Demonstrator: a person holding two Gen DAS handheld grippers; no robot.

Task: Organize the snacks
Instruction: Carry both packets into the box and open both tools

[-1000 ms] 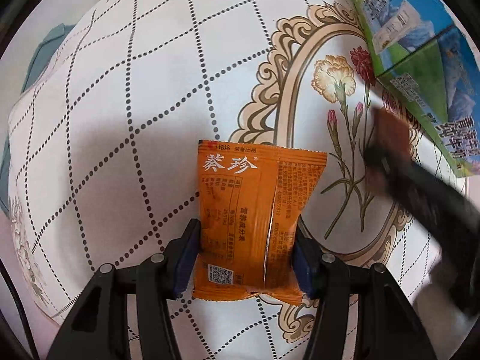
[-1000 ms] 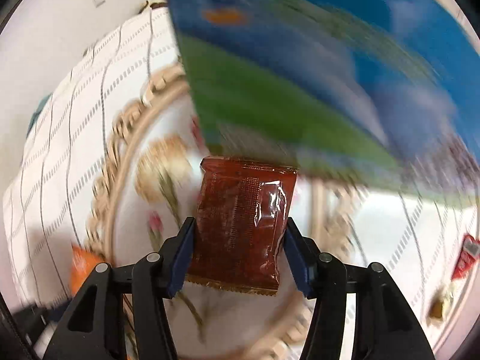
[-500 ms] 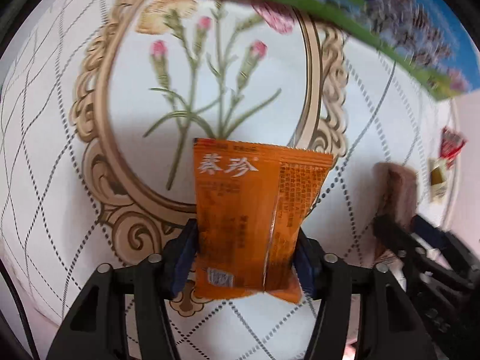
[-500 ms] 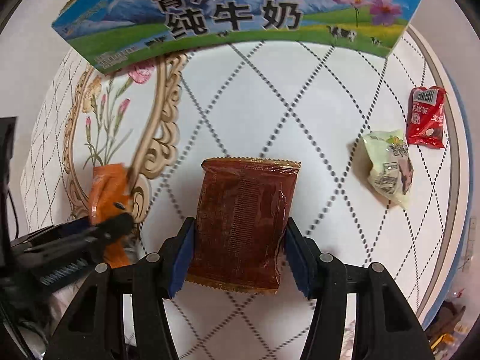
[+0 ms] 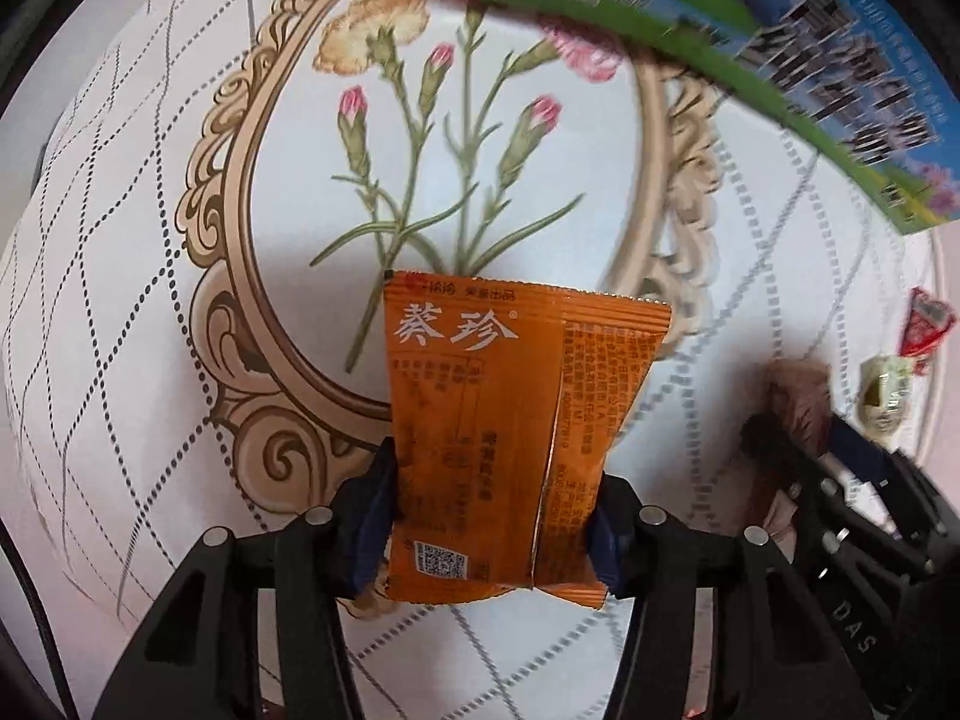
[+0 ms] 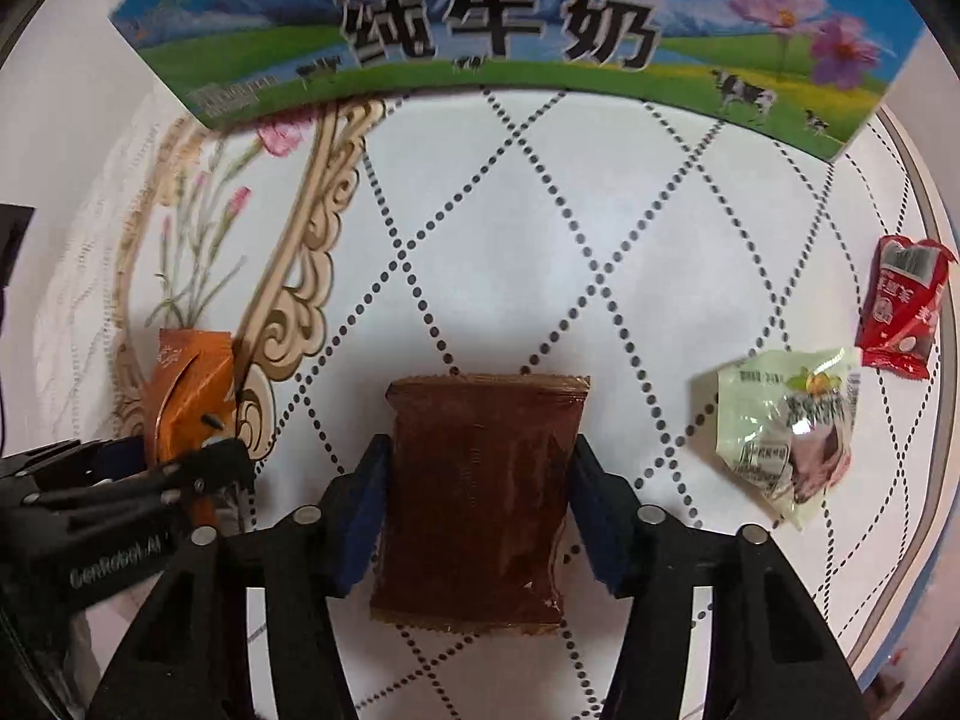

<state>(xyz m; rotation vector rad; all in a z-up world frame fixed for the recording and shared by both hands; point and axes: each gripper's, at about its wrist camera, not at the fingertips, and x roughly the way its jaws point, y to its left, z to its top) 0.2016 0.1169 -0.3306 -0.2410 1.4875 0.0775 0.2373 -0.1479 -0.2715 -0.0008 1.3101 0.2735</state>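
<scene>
Two handheld grippers hang over a table (image 6: pixel 540 228) draped in a smooth white cloth printed with dotted diamond lines and an ornate tan oval frame around pink and peach carnations. The left gripper (image 5: pixel 489 516), pointing straight down, pinches a flat, glossy orange snack packet (image 5: pixel 510 420) between its blue pads, its jaws having just closed a little further on the crinkled foil; the rectangular packet, with crimped ends and white characters, is held just above the scrolled bottom of the oval frame. The right gripper (image 6: pixel 477 516) clamps a dark reddish-brown plastic packet (image 6: pixel 480 492), also rectangular with a serrated top seam and shiny, wrinkled film, above the diamond pattern beside the frame. At the far side of the table stands a cardboard milk carton box (image 6: pixel 510 30) printed with blue sky, green meadow, cows and purple flowers. Near the table's curved right edge lie a crumpled pale green wrapper (image 6: pixel 786 426) and, just beyond it, a small red packet (image 6: pixel 903 306), the two close but apart.
</scene>
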